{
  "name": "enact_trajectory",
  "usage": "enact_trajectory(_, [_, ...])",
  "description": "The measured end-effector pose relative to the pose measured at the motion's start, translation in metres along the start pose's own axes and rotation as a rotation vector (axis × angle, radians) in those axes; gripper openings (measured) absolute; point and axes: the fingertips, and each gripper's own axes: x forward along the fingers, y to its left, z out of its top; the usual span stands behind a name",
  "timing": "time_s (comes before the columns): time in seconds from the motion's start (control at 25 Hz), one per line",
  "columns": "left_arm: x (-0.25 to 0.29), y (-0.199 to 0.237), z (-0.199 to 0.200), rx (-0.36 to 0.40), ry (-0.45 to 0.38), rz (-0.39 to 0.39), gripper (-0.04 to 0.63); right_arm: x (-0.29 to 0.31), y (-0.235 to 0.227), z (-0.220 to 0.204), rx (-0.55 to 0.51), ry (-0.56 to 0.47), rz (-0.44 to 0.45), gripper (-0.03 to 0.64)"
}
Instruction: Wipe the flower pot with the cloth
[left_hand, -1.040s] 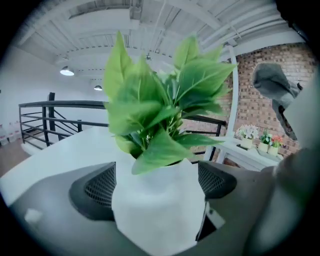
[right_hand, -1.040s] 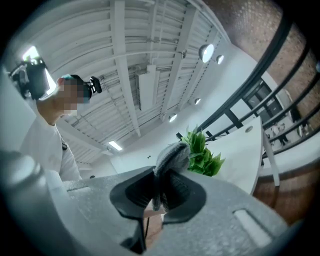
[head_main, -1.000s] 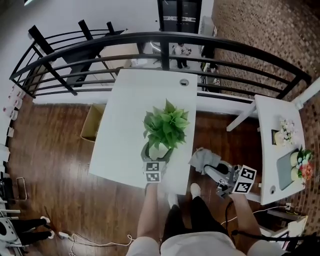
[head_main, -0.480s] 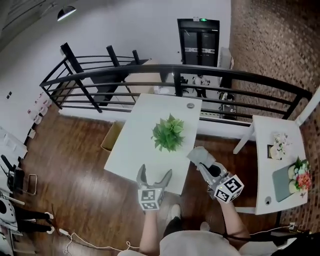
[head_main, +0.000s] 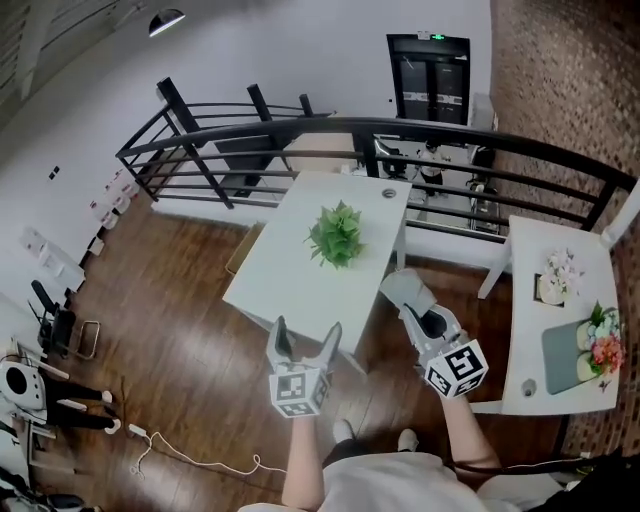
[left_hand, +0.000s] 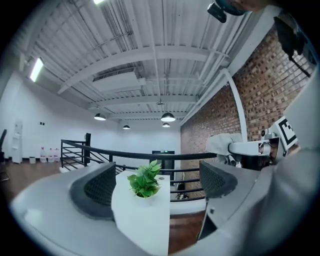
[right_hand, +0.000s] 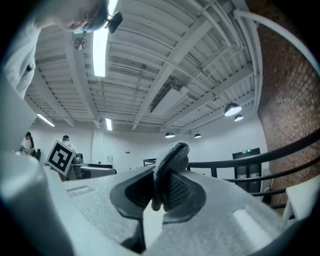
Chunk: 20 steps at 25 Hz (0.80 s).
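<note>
Looking like a loft-style office mezzanine: brick wall (head_main: 560, 60) running along the right, black railing (head_main: 480, 140) fencing the edge, white tables (head_main: 300, 290) sitting on wood floor (head_main: 180, 300), pendant lamps (left_hand: 168, 117) hanging under exposed ceiling beams (left_hand: 150, 52).

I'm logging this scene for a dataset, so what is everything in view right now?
table: one, white, centre
potted plant: one, green, on that table's far half
side table: one, white, right, with flowers on it
railing: one, black, behind both tables
cloth: one, grey, held beside the table's near right edge
left gripper: one, grey, fingers just opened, nothing between them
right gripper: one, grey, shut on the cloth
</note>
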Motion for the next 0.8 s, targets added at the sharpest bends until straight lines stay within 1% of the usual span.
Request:
enact_trajectory(0.12, [-0.005,-0.003,0.000,0.001,0.007,-0.020,0.545,-0.009,0.006,0.009,-0.059,0.006,-0.018,0.017])
enact_trajectory(0.2, [-0.005,-0.005,0.000,0.006,0.006,-0.033,0.545,-0.012,0.008,0.014,-0.063,0.004,-0.040,0.017])
enact_trajectory(0.36, [-0.010,-0.003,0.015,0.028,-0.046,-0.051,0.544,-0.009,0.022,0.026,-0.080,-0.028,-0.063,0.017])
enact_trajectory(0.48, [-0.015,-0.001,0.018,0.033,-0.065,-0.060,0.543,-0.004,0.026,0.021,-0.072,-0.015,-0.089,0.017])
enact_trajectory(0.6, [-0.021,0.008,0.016,0.029,-0.060,-0.063,0.541,0.000,0.035,0.018,-0.059,-0.017,-0.100,0.017])
enact_trajectory(0.64, [-0.023,0.011,0.014,0.024,-0.058,-0.064,0.529,0.001,0.039,0.018,-0.058,-0.018,-0.102,0.017])
enact_trajectory(0.8, [-0.029,0.021,0.009,-0.003,-0.051,-0.067,0.529,0.003,0.051,0.016,-0.061,-0.010,-0.110,0.017])
